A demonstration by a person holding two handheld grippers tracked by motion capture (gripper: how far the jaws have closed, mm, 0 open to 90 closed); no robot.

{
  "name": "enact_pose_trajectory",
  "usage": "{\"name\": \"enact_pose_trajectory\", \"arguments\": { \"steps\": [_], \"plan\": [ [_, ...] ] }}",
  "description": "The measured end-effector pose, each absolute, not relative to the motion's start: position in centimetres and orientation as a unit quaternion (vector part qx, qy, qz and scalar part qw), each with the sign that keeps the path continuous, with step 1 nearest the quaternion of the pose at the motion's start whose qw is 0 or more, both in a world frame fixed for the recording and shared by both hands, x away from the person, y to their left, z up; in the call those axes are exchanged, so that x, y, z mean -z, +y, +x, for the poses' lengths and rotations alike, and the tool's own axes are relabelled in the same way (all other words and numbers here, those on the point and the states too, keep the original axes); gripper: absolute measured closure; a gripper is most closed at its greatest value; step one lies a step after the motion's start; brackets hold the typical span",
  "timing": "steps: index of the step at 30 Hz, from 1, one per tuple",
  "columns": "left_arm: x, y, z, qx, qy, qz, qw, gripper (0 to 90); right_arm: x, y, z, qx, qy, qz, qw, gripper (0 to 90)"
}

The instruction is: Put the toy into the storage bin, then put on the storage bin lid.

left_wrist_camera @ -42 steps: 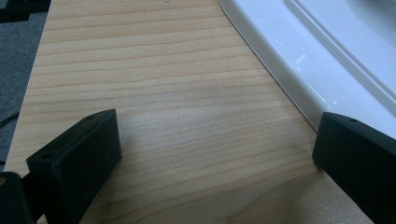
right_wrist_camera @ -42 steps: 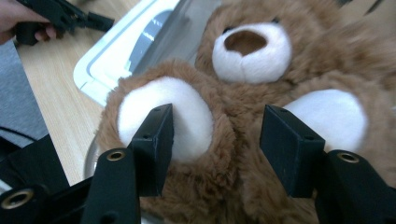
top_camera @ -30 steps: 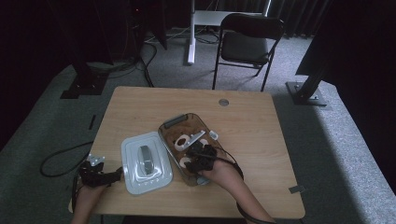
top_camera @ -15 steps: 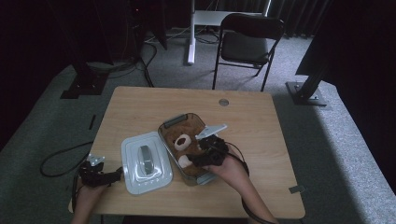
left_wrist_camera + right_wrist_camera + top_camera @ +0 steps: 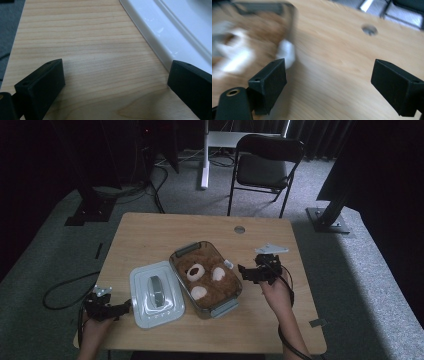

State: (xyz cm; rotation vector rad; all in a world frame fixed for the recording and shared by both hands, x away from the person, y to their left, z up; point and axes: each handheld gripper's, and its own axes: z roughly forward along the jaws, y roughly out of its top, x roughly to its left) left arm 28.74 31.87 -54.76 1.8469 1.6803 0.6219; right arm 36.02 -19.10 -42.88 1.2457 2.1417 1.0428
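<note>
The teddy bear (image 5: 202,279) in the clear box (image 5: 227,307) looks soft and light. The right gripper (image 5: 246,271), at 3 o'clock, has just been opening and is empty. Grab the white lid (image 5: 141,285) by its handle (image 5: 155,290).

Left tool (image 5: 125,306) gapes, level — right tool (image 5: 243,271) has just been opening, empty.

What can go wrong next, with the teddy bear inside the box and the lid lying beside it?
1. The teddy bear fills the box and a white tag hangs over the rim; the lid may trap it and not seat flat.
2. The left gripper, open, rests at the lid's edge; a shallow grip on that thin rim might slip.
</note>
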Motion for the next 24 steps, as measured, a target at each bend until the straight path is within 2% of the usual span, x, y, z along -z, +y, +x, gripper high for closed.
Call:
{"name": "enact_pose_trajectory", "arguments": {
  "steps": [1, 4, 9, 14, 24],
  "plan": [
    [54.5, 31.7, 28.7, -0.229, 0.624, 0.691, 0.285, 1.8, 44.4, -20.0, 36.5, -0.370, 0.770, 0.465, 0.233, 12.2],
    [53.9, 30.9, 28.6, -0.223, 0.619, 0.697, 0.285, 1.8, 46.2, -20.7, 36.8, -0.361, 0.763, 0.477, 0.245, 12.2],
    [53.4, 29.6, 28.7, -0.212, 0.611, 0.703, 0.295, 1.8, 48.8, -21.2, 37.0, -0.360, 0.759, 0.489, 0.235, 12.1],
    [52.7, 28.1, 28.8, -0.190, 0.602, 0.708, 0.316, 1.7, 50.4, -21.2, 37.0, -0.372, 0.756, 0.490, 0.224, 12.1],
    [52.0, 25.2, 29.6, -0.178, 0.585, 0.719, 0.329, 1.7, 52.2, -20.2, 37.3, -0.369, 0.766, 0.485, 0.203, 12.1]
  ]
}}
